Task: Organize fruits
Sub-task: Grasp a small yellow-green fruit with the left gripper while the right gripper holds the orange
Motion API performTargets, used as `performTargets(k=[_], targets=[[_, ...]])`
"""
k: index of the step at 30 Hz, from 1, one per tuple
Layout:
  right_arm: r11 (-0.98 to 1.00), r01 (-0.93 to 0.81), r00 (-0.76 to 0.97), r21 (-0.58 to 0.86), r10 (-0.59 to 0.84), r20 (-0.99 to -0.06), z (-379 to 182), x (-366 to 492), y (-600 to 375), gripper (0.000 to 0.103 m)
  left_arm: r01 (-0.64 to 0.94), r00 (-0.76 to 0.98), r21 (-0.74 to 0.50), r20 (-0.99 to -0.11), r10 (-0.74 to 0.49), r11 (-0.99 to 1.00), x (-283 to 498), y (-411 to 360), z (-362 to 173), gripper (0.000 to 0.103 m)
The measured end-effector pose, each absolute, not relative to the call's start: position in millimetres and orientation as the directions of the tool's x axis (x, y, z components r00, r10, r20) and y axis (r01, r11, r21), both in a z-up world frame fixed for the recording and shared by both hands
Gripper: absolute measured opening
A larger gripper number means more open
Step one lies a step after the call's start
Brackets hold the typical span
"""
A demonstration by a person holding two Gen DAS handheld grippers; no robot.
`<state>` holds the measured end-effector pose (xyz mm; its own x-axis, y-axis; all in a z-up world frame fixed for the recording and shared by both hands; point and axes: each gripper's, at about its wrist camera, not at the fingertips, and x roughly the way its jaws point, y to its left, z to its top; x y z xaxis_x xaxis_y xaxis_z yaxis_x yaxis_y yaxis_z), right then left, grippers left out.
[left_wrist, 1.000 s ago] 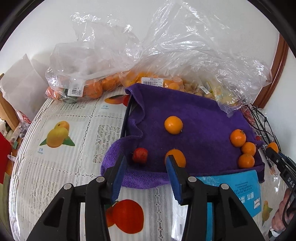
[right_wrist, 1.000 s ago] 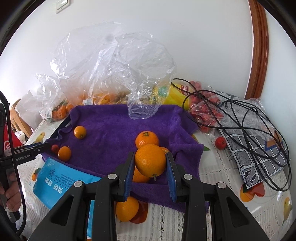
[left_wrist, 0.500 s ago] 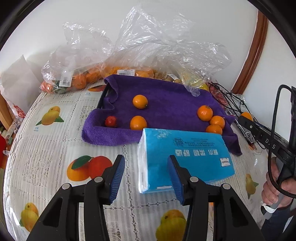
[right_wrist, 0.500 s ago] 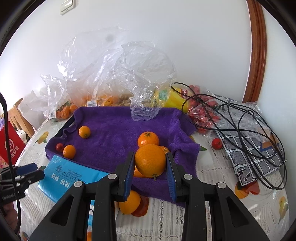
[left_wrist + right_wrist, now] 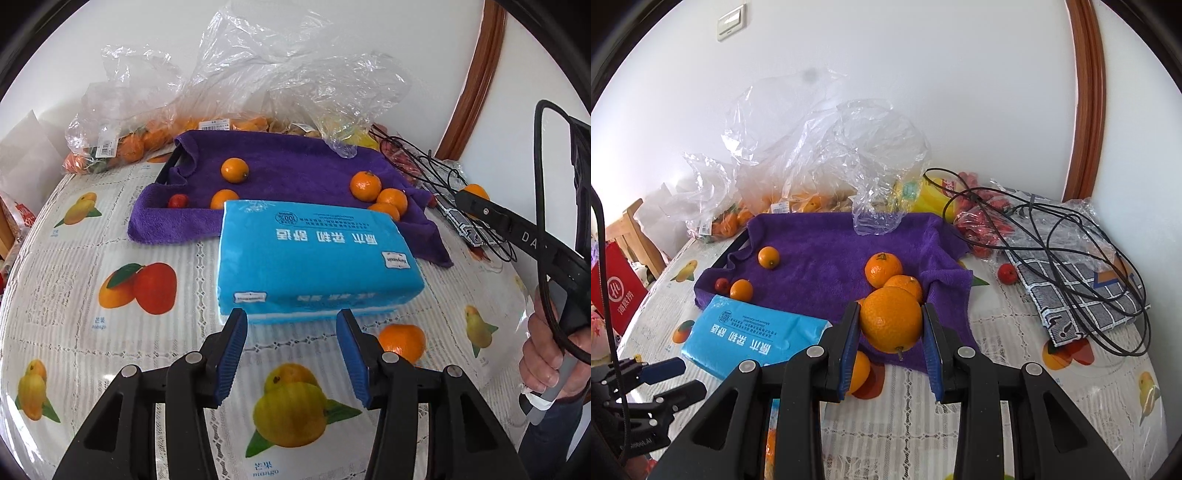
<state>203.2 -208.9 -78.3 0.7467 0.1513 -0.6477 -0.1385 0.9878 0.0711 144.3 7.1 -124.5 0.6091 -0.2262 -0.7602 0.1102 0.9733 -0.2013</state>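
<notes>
A purple towel (image 5: 295, 166) lies on the fruit-print tablecloth with several oranges on it, such as one at the left (image 5: 234, 170) and one at the right (image 5: 365, 185), plus a small red fruit (image 5: 178, 200). One loose orange (image 5: 402, 341) sits on the cloth near the front. My left gripper (image 5: 291, 325) hovers just before a blue tissue pack (image 5: 314, 258), its jaws opening with nothing between them. My right gripper (image 5: 891, 307) is shut on a large orange (image 5: 891, 321), held above the towel's (image 5: 820, 258) near right corner.
Crumpled clear plastic bags (image 5: 820, 147) with more oranges line the wall behind the towel. Black cables (image 5: 1071, 236) cross a checked pouch (image 5: 1082, 295) at the right, near a bag of red fruits (image 5: 982, 225) and a stray red fruit (image 5: 1007, 273). A hand (image 5: 546, 354) grips the right handle.
My left gripper has drawn back from the towel to this side of the tissue pack, and its jaws stand slightly wider. The right gripper, still holding the orange, has backed away a little.
</notes>
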Motion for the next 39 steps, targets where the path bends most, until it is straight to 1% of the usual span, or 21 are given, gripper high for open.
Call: performTargets(k=[12,19,20,22,24,25,26,27,31,39], targets=[[0.995,-0.073,0.764,0.062,0.095,-0.639,-72,170,-243,0.032,0.267,0.521,-0.25,-0.775,-0.357,0.931,120,-49,-142,0.048],[0.997,-0.051,0.747,0.05,0.071,-0.661,-83,158,-256,0.032,0.278,0.489,-0.246,-0.796,-0.357,0.928,117,-73,-159,0.047],[0.998,-0.048,0.743,0.051,0.07,-0.666,-85,157,-258,0.032,0.275,0.489,-0.247,-0.796,-0.356,0.929,117,-75,-160,0.045],[0.998,-0.042,0.736,0.053,0.066,-0.673,-90,154,-261,0.032,0.266,0.49,-0.247,-0.798,-0.351,0.932,118,-77,-163,0.044],[0.998,-0.036,0.73,0.059,0.067,-0.68,-94,152,-263,0.032,0.255,0.506,-0.22,-0.8,-0.324,0.941,119,-79,-165,0.039],[0.997,-0.035,0.726,0.065,0.07,-0.684,-97,151,-263,0.032,0.258,0.51,-0.209,-0.8,-0.317,0.943,120,-81,-165,0.035],[0.997,-0.036,0.721,0.068,0.073,-0.689,-99,151,-263,0.032,0.261,0.51,-0.2,-0.802,-0.311,0.944,120,-82,-166,0.029],[0.997,-0.036,0.718,0.069,0.074,-0.692,-101,150,-263,0.032,0.264,0.511,-0.193,-0.803,-0.307,0.945,120,-82,-166,0.026],[0.996,-0.044,0.709,0.082,0.089,-0.7,-105,150,-259,0.032,0.273,0.503,-0.183,-0.81,-0.303,0.944,118,-80,-164,0.026],[0.992,-0.089,0.721,0.086,0.124,-0.682,-95,157,-238,0.032,0.246,0.505,-0.184,-0.814,-0.288,0.952,103,-52,-158,0.026]])
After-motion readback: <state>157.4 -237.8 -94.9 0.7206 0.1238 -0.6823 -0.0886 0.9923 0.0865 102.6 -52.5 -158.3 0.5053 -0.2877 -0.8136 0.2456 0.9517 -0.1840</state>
